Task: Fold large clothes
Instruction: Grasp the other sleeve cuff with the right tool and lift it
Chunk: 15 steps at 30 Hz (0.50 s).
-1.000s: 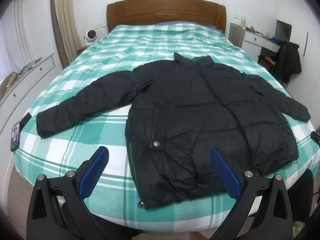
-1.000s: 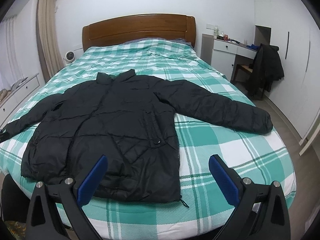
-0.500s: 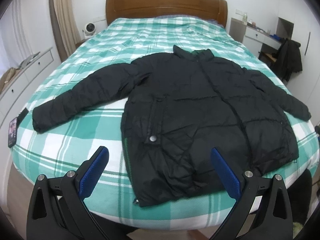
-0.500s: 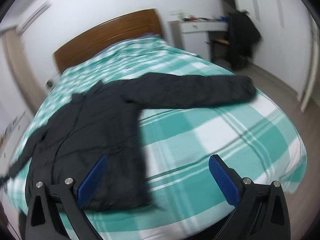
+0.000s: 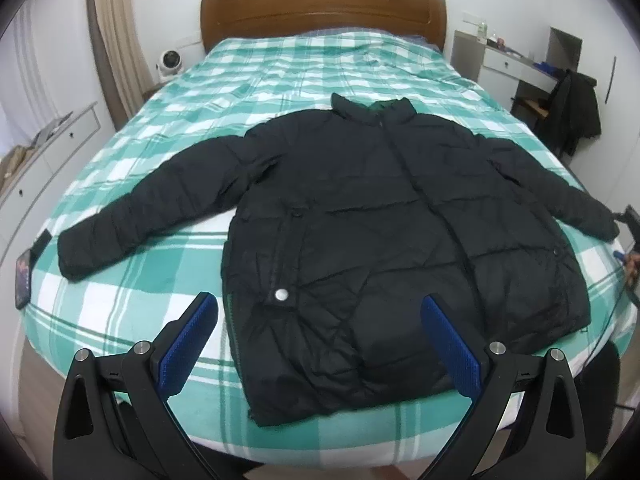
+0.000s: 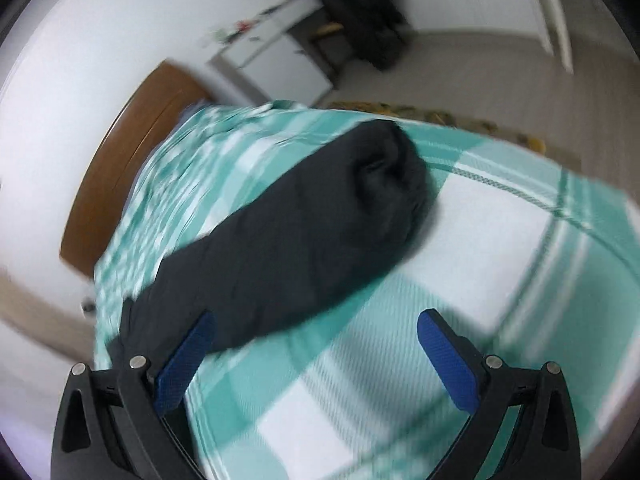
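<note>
My left hand-held gripper [image 5: 318, 318], black-framed with blue ribbed pads, hung above the foot of the bed with its fingers spread wide and nothing between them. My right hand-held gripper [image 6: 314, 334] likewise stood apart and empty, tilted over the bed's right-hand side; that view was blurred.

Just beyond the left fingers lay the black quilted puffer jacket [image 5: 400, 216], spread flat and front-up on the bed with the green-and-white checked cover [image 5: 140, 300]. Hem nearest me, at the foot edge; collar pointing toward the headboard. One silver snap [image 5: 282, 294] showed low on the front. Both sleeves stretched outward. In the right wrist view the cuff end of one black sleeve [image 6: 384, 176] lay on the cover ahead of the fingers, not touching them.

At the left edge of the mattress I noted a dark phone [image 5: 23, 283]. Farther off stood the brown wooden headboard [image 5: 320, 12], a small white round fan [image 5: 170, 65] to its left, and a white table [image 5: 516, 68] to its right with dark clothing draped over a chair [image 5: 576, 112] beside it.
</note>
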Tool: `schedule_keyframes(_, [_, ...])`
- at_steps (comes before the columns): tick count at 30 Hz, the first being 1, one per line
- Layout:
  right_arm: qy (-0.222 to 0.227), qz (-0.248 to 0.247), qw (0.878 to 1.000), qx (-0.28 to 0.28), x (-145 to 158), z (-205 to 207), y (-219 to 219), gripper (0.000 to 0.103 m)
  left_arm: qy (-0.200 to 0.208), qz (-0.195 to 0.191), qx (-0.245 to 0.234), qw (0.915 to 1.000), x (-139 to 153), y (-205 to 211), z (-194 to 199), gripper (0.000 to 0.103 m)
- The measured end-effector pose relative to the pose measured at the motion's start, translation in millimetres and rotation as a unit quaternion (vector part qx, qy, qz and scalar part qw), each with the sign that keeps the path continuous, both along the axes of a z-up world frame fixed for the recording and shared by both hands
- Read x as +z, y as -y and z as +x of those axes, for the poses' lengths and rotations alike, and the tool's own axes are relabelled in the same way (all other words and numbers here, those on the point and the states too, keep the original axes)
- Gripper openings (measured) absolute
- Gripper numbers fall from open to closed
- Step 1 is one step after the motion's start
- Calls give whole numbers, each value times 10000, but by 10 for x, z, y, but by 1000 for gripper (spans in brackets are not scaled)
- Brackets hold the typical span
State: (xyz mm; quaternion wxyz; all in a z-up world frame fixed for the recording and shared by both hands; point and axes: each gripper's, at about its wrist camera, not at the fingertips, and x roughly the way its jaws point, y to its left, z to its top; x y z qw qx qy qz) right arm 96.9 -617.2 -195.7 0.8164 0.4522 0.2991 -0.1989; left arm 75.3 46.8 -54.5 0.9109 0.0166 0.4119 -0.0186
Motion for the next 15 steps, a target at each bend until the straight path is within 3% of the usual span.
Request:
schedule_keyframes(2, [130, 215, 9989, -390, -113, 96, 147, 90, -17, 54, 55, 10000, -8, -4, -3, 101])
schedule_keyframes(5, [330, 379, 9956, -797, -203, 216, 278, 63, -72, 104, 127, 9998, -41, -30, 11, 101])
schedule_keyframes(6, [265, 290, 9950, -918, -188, 248, 291, 33, -110, 97, 168, 9998, -61, -49, 20, 101])
schedule_keyframes(7, [209, 175, 9950, -958, -147, 258, 295, 14, -131, 78, 195, 9997, -77, -65, 25, 101])
schedule_keyframes(10, [273, -574, 9957, -680, 339, 352, 12, 10, -188, -28, 286, 9994, -134, -135, 34, 101])
schedule_keyframes(12, [602, -1380, 9886, 30, 856, 473, -459, 10, -269, -108, 337, 9990, -200, -171, 67, 101])
schedule_keyframes(15, [1096, -2536, 9517, 1338, 1553, 610, -1451, 10, -425, -303, 363, 9980, -290, -196, 142, 101])
